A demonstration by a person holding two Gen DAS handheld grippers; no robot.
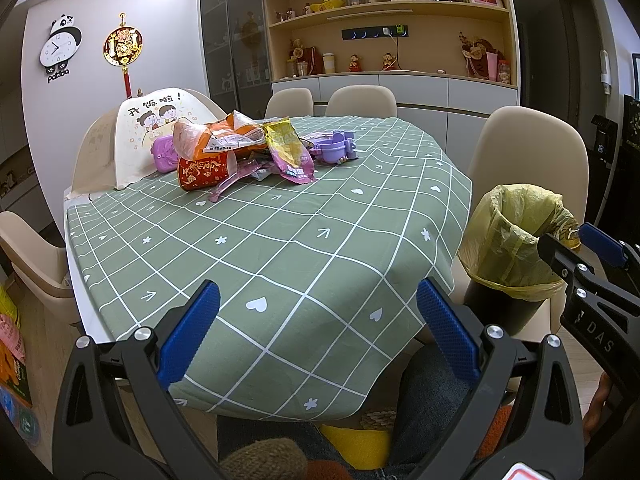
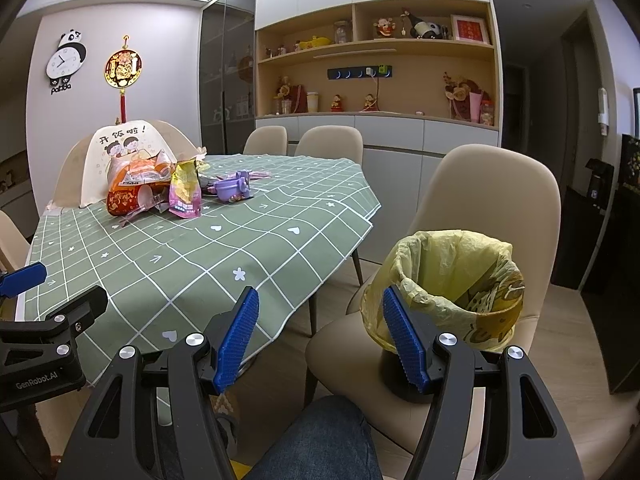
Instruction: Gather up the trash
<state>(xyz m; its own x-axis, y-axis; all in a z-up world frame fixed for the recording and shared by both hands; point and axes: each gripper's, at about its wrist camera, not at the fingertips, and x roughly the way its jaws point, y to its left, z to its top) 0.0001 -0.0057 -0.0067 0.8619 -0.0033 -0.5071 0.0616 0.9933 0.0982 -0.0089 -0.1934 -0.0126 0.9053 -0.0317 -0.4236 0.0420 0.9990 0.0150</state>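
Nearest the lens, the left gripper [image 1: 318, 308] hangs over the near edge of the table [image 1: 280, 248], its blue-padded fingers [image 1: 188, 336] spread wide with nothing between them. Farther back on the green checked tablecloth, toward the left, a white food cover [image 1: 136, 140] printed with cartoon children stands in front of a beige chair. Just beside it lies the pile of trash [image 1: 244, 148]: a red and gold paper cup [image 1: 202, 172] on its side, an orange wrapper [image 1: 224, 136] on top, a yellow and purple snack bag [image 1: 290, 152] leaning against them, and a purple plastic toy [image 1: 336, 146] at the right end of the heap. Well apart from the pile, off the right side of the table, a dark bin [image 2: 452, 300] lined with a yellow bag sits on the seat of a beige chair [image 2: 492, 192]. The right gripper [image 2: 320, 328] hovers close in front of that bin, its blue pads [image 2: 404, 340] also apart and gripping nothing, with the person's denim-clad knee [image 2: 320, 436] below it
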